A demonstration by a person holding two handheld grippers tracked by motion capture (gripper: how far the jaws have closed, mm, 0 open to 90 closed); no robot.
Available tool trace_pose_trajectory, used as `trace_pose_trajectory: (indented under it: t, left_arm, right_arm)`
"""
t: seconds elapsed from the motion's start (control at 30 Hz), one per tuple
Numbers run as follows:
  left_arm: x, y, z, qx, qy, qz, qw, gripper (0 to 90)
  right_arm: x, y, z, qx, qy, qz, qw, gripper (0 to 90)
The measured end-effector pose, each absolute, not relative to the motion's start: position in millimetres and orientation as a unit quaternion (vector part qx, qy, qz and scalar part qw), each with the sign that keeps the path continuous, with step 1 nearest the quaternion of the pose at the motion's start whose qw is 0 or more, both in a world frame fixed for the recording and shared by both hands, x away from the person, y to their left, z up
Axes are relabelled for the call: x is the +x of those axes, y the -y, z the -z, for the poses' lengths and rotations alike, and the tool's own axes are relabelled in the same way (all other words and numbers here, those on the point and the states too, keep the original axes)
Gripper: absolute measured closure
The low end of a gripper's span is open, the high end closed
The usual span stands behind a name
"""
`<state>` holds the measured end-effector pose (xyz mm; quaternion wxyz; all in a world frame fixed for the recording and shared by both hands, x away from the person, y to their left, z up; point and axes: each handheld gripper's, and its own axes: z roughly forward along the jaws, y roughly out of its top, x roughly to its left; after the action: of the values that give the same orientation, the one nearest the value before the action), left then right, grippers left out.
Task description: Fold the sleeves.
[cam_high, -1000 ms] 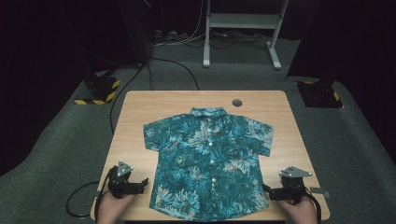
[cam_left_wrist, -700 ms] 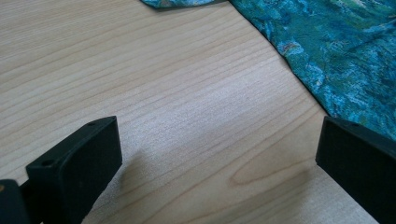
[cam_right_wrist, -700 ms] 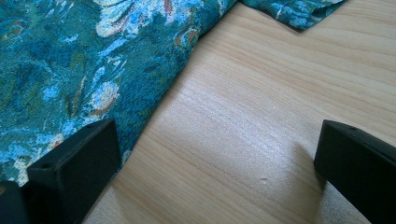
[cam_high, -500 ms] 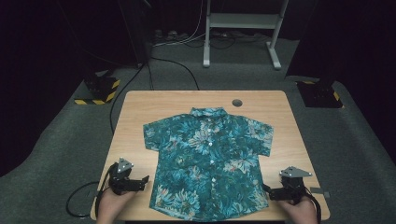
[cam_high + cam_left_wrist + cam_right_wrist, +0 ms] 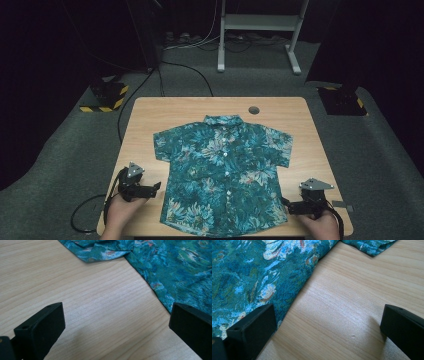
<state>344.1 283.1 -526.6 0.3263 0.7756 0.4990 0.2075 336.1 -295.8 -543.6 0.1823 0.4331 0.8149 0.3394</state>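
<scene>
A teal floral short-sleeved shirt (image 5: 222, 172) lies flat and buttoned on the wooden table (image 5: 150, 115), collar toward the far edge. My left gripper (image 5: 156, 188) is open just left of the shirt's lower side seam. In the left gripper view, bare wood lies between the wide-apart jaws of the left gripper (image 5: 117, 330), and the shirt (image 5: 175, 272) edge reaches the right jaw. My right gripper (image 5: 286, 206) is open at the shirt's lower right corner. In the right gripper view, the left jaw of the right gripper (image 5: 327, 331) stands over the shirt (image 5: 249, 277) edge.
A round hole (image 5: 254, 110) sits in the table near the far edge. Beyond the table are grey carpet, cables (image 5: 185, 67), a white stand's legs (image 5: 260, 30) and two black-and-yellow blocks (image 5: 105, 97). Wood is bare left and right of the shirt.
The left gripper has edged right toward the shirt's side seam. The right gripper and the shirt have stayed put.
</scene>
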Motion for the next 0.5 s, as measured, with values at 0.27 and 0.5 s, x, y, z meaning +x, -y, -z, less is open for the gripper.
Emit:
trace_pose_trajectory:
  t: [0.27,0.5]
  left_arm:
    - [351.1,-286.5,526.0,0.771,-0.508,-0.207,0.322,0.8]
    - [359.1,-287.3,521.5,0.768,-0.512,-0.215,0.321,0.8]
  right_arm:
    - [335.9,295.7,543.6,0.434,-0.814,-0.339,0.182,0.0]
    - [335.9,295.7,543.6,0.434,-0.814,-0.339,0.182,0.0]
